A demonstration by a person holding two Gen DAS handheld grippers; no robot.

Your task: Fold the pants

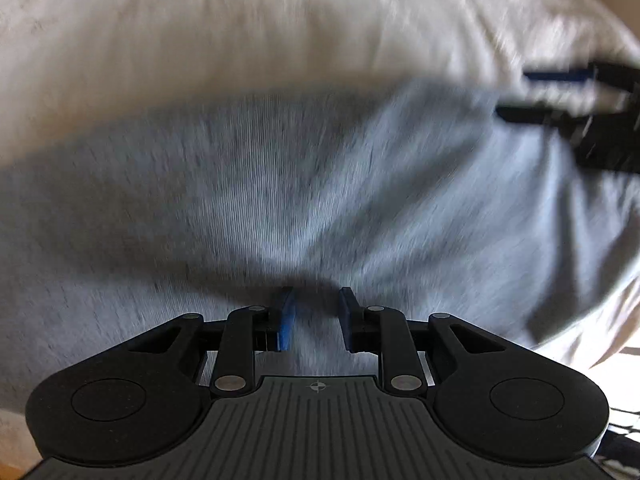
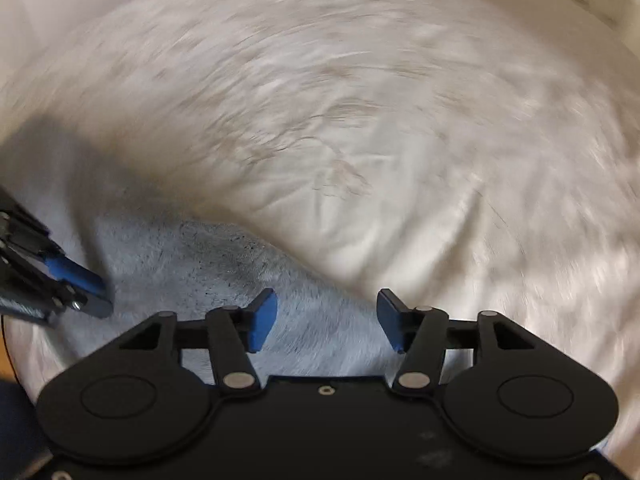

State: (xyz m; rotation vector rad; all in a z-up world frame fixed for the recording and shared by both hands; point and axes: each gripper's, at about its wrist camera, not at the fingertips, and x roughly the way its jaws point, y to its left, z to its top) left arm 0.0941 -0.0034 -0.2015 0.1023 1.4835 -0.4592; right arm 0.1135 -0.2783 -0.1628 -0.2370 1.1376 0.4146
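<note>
The light grey pants lie spread on a white bed sheet. My left gripper points down at them, its blue pads close together, with a pucker of the grey cloth pinched between them. In the right wrist view an edge of the pants shows at lower left. My right gripper stands open over that edge, its pads wide apart and pressing on nothing. Each gripper appears in the other's view: the right gripper at the pants' far right, the left gripper at the left edge. Both views are motion-blurred.
The rumpled white sheet fills most of the right wrist view beyond the pants. A strip of wooden floor shows at the bottom left corner, and a dark patterned thing shows at the lower right.
</note>
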